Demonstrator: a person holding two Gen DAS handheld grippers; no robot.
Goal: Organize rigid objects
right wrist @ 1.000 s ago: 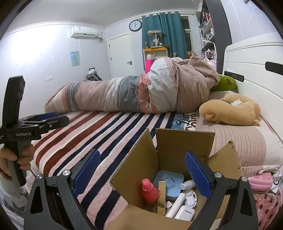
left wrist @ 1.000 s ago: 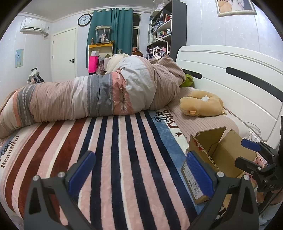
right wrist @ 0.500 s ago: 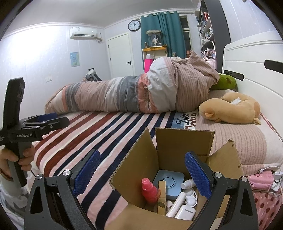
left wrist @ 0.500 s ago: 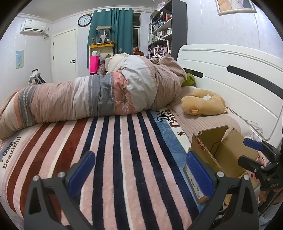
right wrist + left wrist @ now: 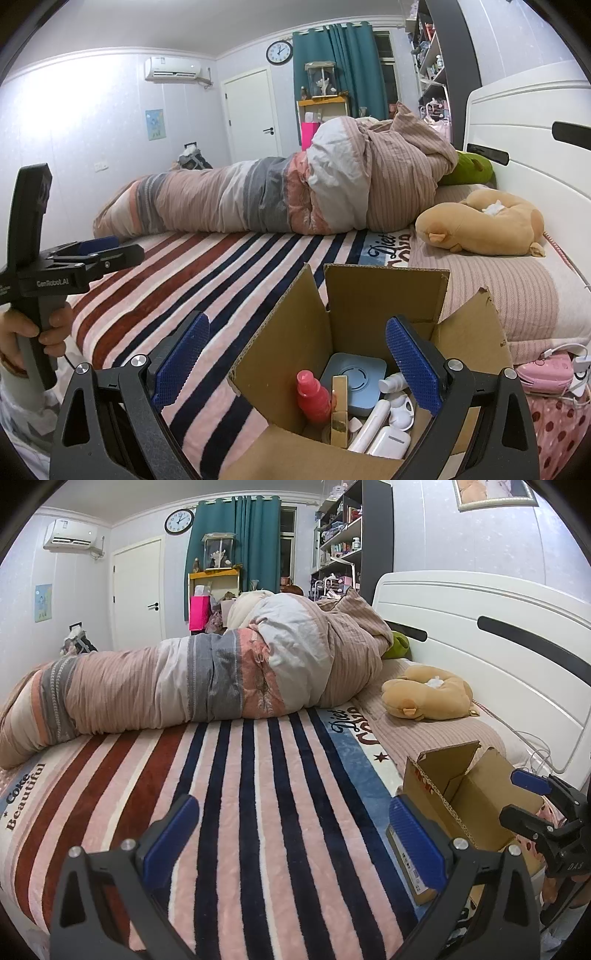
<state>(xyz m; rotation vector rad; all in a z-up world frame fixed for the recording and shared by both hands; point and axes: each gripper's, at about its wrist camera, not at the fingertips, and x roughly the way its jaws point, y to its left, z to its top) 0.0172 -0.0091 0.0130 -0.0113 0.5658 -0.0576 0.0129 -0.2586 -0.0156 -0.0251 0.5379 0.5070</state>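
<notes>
From the left wrist camera, the left hand-held gripper (image 5: 291,834) hangs over the striped blanket (image 5: 258,812) on the bed, its blue pads spread wide with nothing between them. To its right stands an open cardboard box (image 5: 461,812) near the white headboard (image 5: 480,635), and the right hand-held gripper (image 5: 532,797) shows beyond the box, at the frame's right edge. A rolled duvet (image 5: 221,675) lies across the far side of the bed, with a tan plush toy (image 5: 424,698) by the pillow area. From the right wrist camera, the right hand-held gripper (image 5: 295,354) is poised above the same cardboard box (image 5: 369,306), jaws apart and empty. Inside the box lie a red bottle (image 5: 312,395), a light blue case (image 5: 354,380), a gold tube (image 5: 339,413) and white earbud cases (image 5: 391,441). The left hand-held gripper (image 5: 107,251) appears at left, gripped by a hand (image 5: 37,332).
</notes>
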